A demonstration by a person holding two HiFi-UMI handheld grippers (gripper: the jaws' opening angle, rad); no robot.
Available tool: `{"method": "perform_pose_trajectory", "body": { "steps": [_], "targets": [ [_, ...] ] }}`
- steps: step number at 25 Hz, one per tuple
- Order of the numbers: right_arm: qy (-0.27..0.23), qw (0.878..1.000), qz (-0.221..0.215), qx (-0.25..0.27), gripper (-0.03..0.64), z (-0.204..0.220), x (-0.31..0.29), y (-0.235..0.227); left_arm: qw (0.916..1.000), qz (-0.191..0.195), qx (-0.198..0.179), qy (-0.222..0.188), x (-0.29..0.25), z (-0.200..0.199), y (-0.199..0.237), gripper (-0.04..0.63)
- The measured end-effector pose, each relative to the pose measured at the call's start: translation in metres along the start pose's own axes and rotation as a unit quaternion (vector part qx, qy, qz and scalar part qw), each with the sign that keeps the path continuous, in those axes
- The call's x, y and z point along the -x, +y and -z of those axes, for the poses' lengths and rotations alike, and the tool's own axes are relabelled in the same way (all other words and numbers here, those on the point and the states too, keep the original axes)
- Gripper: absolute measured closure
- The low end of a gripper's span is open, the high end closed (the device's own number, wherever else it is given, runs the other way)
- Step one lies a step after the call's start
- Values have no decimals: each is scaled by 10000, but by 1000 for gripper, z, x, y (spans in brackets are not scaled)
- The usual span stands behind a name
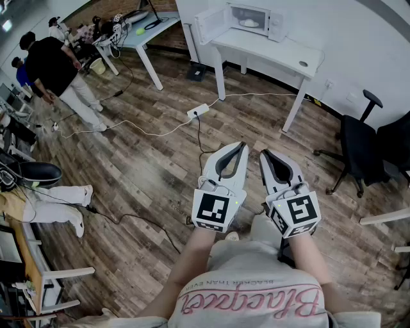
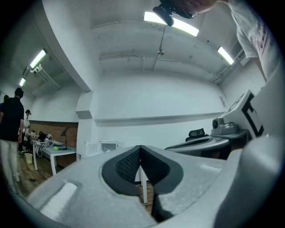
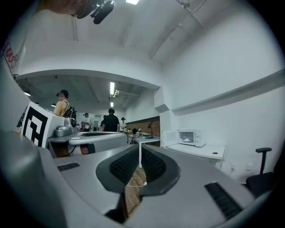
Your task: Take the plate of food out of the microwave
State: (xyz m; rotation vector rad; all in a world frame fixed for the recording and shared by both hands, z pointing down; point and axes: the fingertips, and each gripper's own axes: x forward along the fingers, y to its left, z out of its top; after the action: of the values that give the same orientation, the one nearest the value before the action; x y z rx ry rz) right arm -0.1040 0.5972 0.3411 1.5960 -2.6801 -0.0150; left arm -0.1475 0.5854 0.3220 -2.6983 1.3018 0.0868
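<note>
A white microwave (image 1: 255,19) stands on a white table (image 1: 275,54) far across the room, its door (image 1: 210,24) swung open to the left. A plate of food (image 1: 249,23) sits inside it. In the right gripper view the microwave (image 3: 192,137) shows small at right with the plate (image 3: 187,140) inside; in the left gripper view it (image 2: 106,148) is a small white box at left. My left gripper (image 1: 242,146) and right gripper (image 1: 263,154) are held side by side close to my body, well short of the table. Both are shut with nothing between their jaws.
A power strip (image 1: 198,110) with white cables lies on the wooden floor between me and the table. A black office chair (image 1: 359,138) stands at right. A second table (image 1: 144,29) and several people (image 1: 54,67) are at the left.
</note>
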Motion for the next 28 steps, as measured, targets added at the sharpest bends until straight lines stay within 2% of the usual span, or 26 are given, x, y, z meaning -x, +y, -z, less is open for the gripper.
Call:
{"method": "perform_pose_trajectory", "body": {
  "steps": [10,20,28],
  "targets": [
    [7,9999,131,-59,594,-3,-1,10,9999,146,42,10,5,-2,9,591],
    [-139,9997,219,43,595,-6,-27,-27,9997,154,134,128,-37,9,20,591],
    [-135,9999,-8,9,595,-2,-63,-67,9997,12,143,190,-91,17,32,591]
  ]
}}
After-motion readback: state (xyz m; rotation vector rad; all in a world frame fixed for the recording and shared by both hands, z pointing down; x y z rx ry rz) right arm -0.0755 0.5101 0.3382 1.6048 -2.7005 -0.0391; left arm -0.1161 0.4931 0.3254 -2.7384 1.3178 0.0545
